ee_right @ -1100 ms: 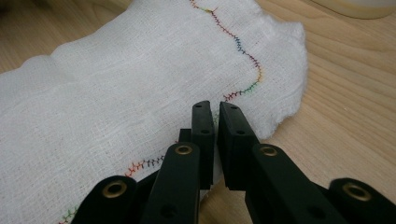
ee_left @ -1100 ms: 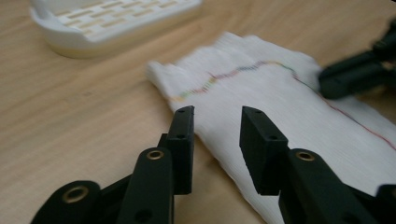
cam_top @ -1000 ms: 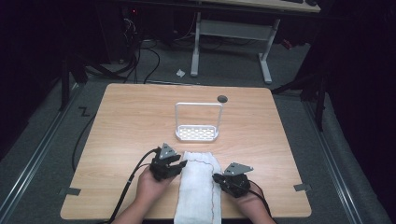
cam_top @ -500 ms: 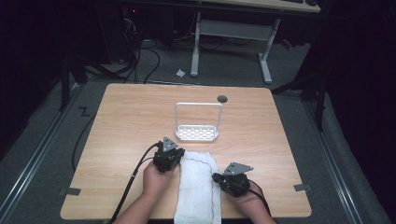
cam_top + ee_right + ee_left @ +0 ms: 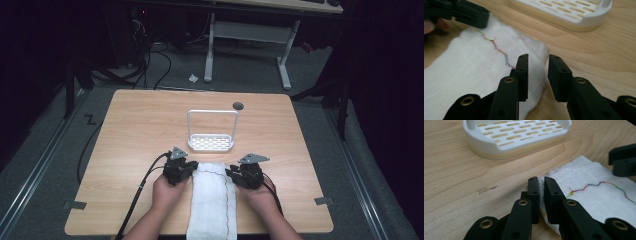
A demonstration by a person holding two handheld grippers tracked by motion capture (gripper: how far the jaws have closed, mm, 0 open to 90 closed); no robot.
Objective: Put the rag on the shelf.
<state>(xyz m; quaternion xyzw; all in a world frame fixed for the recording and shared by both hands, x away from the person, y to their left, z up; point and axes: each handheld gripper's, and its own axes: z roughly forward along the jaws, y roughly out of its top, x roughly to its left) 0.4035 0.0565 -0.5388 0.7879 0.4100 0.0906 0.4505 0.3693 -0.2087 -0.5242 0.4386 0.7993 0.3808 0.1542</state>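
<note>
A white folded towel (image 5: 212,200) with a coloured zigzag stitch lies at the table's near edge, between the person's hands. My left gripper (image 5: 192,167) is at the towel's far left corner. In the left gripper view its jaws (image 5: 541,180) are shut on the towel (image 5: 599,195) edge, with cloth pinched in the thin gap. My right gripper (image 5: 230,172) is at the far right corner. Its jaws (image 5: 538,58) stand open astride the edge of the towel (image 5: 469,65), not pressing it.
A white slotted rack (image 5: 211,142) with a tall wire handle stands just beyond the towel, close to both grippers. A dark round plug (image 5: 238,105) sits near the table's far edge. Bare wood lies left and right of the hands.
The right gripper has moved forward along the towel's right side to its far corner. The left gripper moved forward a little earlier and now stays at the far left corner.
</note>
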